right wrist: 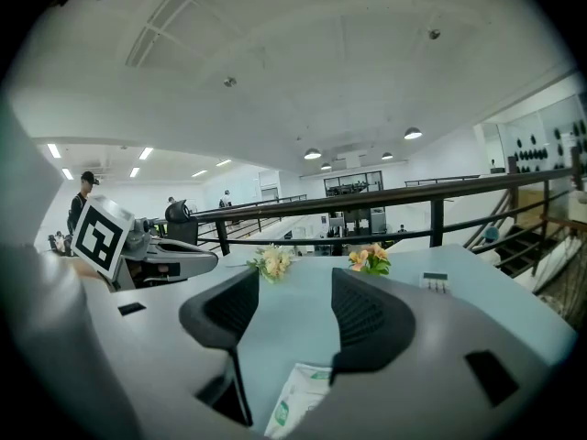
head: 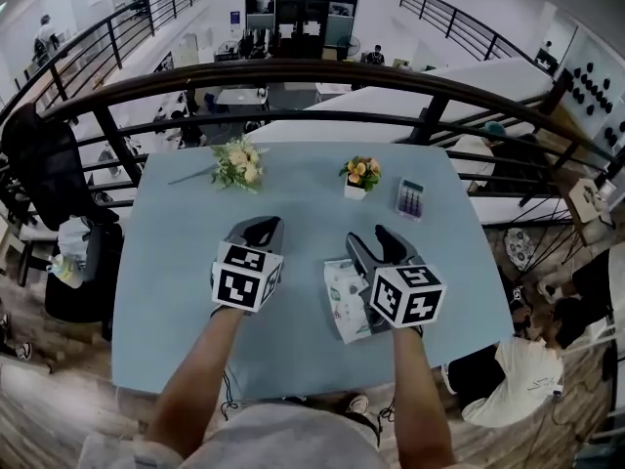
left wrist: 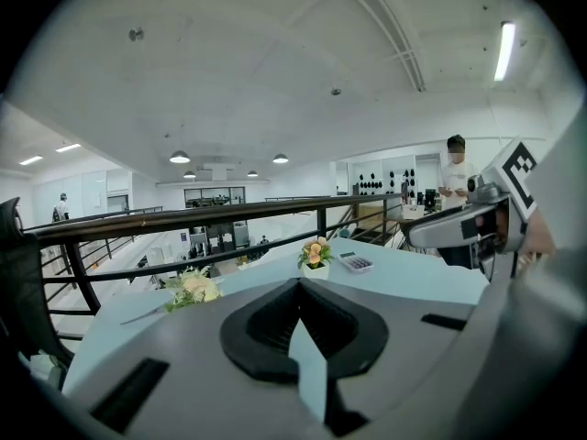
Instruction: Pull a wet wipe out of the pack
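The pale blue table stands at a black railing over an open hall. The wipe pack lies near the table's front edge, partly under the right gripper, whose jaws are wide apart and empty. The left gripper is closed on nothing.

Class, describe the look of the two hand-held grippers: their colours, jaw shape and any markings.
Both the left gripper and right gripper have grey bodies with black, ribbed, curved jaw pads. Each carries a white cube printed with black square markers. No cables show; the forearms are unsleeved.
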### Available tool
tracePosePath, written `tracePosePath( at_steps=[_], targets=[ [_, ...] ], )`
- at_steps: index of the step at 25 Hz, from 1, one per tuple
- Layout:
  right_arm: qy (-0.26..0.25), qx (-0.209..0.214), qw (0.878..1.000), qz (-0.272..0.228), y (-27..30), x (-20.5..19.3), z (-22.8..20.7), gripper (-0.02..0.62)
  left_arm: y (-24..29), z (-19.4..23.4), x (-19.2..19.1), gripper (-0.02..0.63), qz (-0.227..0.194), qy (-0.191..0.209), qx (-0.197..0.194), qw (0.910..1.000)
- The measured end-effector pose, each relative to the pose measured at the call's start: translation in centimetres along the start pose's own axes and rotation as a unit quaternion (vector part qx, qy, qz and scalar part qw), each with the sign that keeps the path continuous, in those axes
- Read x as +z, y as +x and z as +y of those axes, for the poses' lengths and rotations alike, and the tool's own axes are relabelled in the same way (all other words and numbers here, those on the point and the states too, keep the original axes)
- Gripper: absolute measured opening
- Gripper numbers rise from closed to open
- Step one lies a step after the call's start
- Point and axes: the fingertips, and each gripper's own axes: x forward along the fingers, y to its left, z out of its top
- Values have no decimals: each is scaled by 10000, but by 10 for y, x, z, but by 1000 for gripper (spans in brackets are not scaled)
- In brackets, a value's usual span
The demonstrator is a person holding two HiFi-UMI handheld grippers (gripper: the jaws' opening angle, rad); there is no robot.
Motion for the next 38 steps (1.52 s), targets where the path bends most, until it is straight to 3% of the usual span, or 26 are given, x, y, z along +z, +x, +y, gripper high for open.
tracePosePath(
  at_steps=[17, 29, 38],
  targets=[
    [-120, 561, 9983, 118, -22, -6, -38, 232, 5, -42, 10, -5, -7, -163, 535, 9984],
    [-232, 998, 9943, 291, -42, -21, -48, 232, -17, -76, -8, -6, 93, -260, 965, 9949],
    [-317, 1323, 9889, 605, -47, -54, -40, 232, -25, -100, -34, -6, 275, -344, 1101, 9929]
  ],
)
